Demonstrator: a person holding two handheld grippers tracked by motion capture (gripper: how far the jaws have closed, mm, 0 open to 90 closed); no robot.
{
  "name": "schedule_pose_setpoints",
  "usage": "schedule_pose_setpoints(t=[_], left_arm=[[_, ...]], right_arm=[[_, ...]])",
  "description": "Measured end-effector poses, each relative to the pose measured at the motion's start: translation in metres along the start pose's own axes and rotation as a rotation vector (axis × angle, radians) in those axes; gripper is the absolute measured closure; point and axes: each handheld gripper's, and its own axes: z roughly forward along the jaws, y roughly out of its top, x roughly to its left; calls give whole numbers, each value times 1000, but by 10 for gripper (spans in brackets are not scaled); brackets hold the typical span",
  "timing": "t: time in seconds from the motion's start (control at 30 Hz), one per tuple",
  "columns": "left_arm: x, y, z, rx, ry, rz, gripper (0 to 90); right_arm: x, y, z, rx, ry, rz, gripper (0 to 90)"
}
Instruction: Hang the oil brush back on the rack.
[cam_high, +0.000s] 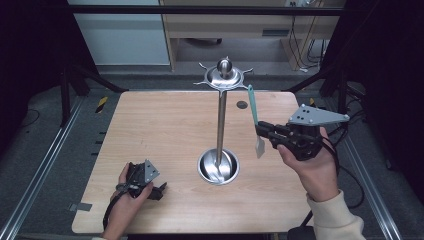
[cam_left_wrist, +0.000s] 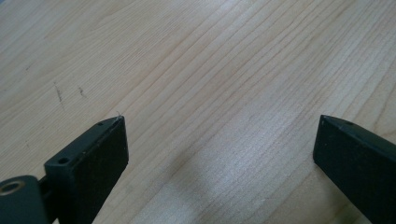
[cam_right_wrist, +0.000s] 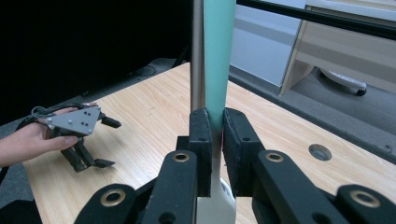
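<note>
- High view: wooden tabletop (cam_high: 165, 130); steel stand (cam_high: 220, 120) upright at centre, round base, hooked disc on top. Right gripper (cam_high: 261, 131) raised right of the pole, pinching a teal-handled spatula (cam_high: 255, 120), pale blade hanging down. Left gripper (cam_high: 159, 191) low at the near left edge.
- Left gripper view: black jaws spread wide over bare wood grain (cam_left_wrist: 210, 93), nothing between.
- Right gripper view: jaws pressed on the teal handle (cam_right_wrist: 219, 56), steel pole (cam_right_wrist: 197, 51) just behind; left gripper (cam_right_wrist: 95, 142) far left, jaws spread.
</note>
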Motion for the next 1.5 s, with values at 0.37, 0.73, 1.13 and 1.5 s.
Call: schedule_pose_setpoints(t=[0.37, 0.73, 1.13, 1.5], left_arm=[[0, 0, 0, 1, -1, 4, 29], [0, 0, 0, 1, 0, 4, 30], [0, 0, 0, 2, -1, 4, 29], [0, 0, -1, 3, -2, 4, 29]], right_arm=[[0, 0, 1, 15, -5, 4, 825], [0, -3, 6, 0, -2, 11, 825], [1, -6, 11, -29, -6, 16, 825], [2, -8, 18, -47, -4, 16, 825]])
